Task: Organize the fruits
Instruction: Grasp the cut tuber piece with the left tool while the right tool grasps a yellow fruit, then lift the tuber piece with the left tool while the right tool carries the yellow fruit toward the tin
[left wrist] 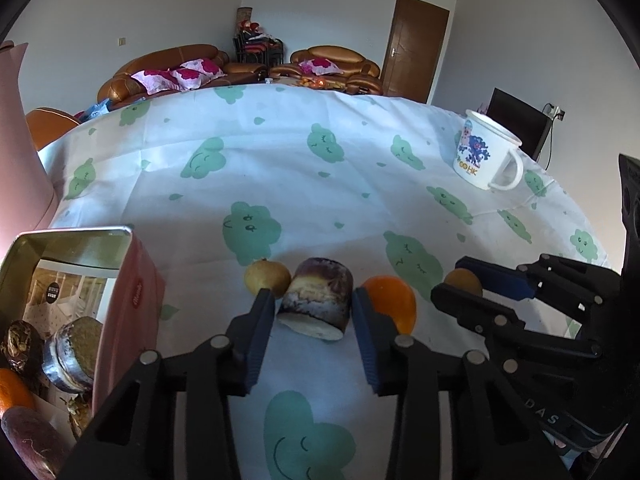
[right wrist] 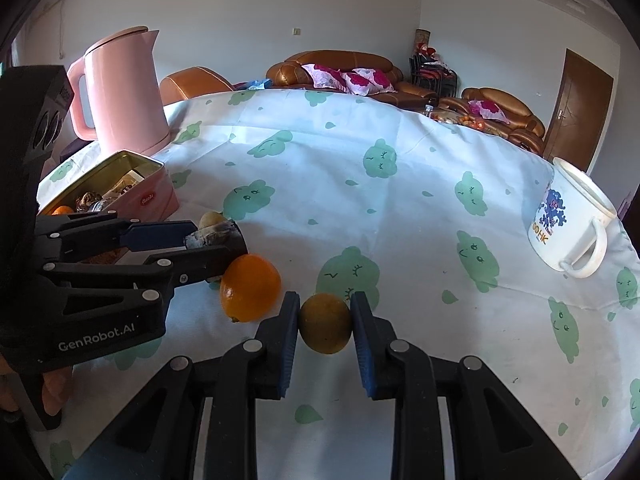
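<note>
Both claws clamp fruit low-centre of frame, left gripper on the dark cut chunk, right gripper on the brownish-yellow fruit, presumably bound for the pink tin lower left.

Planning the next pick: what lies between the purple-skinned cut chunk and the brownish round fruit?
One orange lies between the purple-skinned chunk and the brownish round fruit, clearest in the right wrist view.

We see plain white walls and a brown wooden door closed in the far corner. Beyond the counter, with its white cloth printed in green clouds, stand brown leather sofas with pink flowered cushions, and a dark rack piled with things between them. Daylight fills the room evenly.
</note>
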Demonstrator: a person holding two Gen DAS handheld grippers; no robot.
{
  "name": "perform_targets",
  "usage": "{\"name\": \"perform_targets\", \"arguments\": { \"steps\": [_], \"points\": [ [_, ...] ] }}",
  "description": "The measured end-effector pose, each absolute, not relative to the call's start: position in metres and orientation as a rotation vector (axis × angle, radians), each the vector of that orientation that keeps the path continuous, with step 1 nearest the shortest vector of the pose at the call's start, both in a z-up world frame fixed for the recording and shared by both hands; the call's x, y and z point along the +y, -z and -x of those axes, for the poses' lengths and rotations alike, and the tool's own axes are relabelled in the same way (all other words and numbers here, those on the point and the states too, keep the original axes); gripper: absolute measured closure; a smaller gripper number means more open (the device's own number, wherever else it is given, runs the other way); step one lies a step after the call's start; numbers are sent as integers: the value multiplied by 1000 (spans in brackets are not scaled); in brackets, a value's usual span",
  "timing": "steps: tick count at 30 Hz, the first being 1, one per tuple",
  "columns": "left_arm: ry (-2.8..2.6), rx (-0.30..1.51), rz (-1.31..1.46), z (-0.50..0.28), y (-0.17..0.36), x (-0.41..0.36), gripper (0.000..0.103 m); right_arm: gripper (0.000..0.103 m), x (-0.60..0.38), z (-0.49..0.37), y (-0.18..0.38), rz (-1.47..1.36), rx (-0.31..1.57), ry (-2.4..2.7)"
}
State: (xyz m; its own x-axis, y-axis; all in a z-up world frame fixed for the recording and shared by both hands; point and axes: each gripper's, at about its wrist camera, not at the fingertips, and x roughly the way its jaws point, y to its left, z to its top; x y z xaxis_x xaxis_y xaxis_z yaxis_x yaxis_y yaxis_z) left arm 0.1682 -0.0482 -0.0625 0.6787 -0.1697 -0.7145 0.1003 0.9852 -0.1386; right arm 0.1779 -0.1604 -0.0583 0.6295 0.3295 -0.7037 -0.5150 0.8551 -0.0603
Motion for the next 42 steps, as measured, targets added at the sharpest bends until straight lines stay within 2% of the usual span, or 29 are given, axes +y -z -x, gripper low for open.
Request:
{"name": "perform_targets", "arguments": {
  "steps": [7,27,42],
  "points": [
    [169,814,101,-168,63,-47,63,75,-162,-176,56,259,727,-490],
    [151,647,61,-135,42,-49,64,75,-174,-159,41,205,595,-538],
    [137,587,35,-123,36,-51,64,75,-181,-148,32,179,518,-557]
  ]
}}
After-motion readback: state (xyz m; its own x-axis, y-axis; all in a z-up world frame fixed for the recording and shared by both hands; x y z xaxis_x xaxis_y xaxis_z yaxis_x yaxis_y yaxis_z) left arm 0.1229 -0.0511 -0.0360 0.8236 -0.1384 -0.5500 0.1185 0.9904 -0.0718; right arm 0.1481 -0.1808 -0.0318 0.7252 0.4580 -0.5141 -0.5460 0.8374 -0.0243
